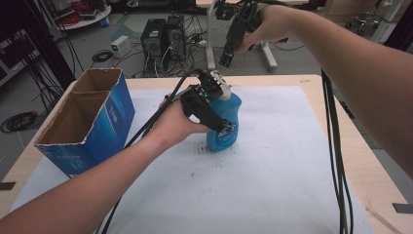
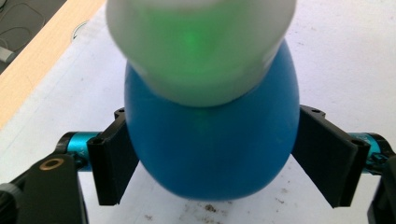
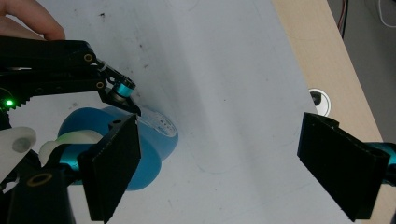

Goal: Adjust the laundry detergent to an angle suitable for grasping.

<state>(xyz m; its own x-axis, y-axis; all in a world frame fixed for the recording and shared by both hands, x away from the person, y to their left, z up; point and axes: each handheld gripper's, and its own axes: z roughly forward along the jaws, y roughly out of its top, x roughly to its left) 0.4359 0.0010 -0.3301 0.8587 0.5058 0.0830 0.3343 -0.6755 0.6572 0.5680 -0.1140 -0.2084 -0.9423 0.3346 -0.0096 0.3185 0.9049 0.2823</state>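
Straddling the blue bottle [image 1: 225,124], the left gripper [image 1: 220,114] has its 2 jaws spread on either side, not clearly pressing. That bottle stands upright mid-table on the white mat [image 1: 272,165]. Above, the right gripper [image 1: 229,53] hangs open, holding nothing.

Bottle [image 2: 210,158] cap [image 2: 201,42] blurred, cropped at top edge — label unreadable

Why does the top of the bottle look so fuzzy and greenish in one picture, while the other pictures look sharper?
In the left gripper view the white cap of the blue plastic bottle sits too close to the lens, so it blurs, and a green glow shows on it. The high view shows the bottle sharper under even light. In the right gripper view a small green light glows.
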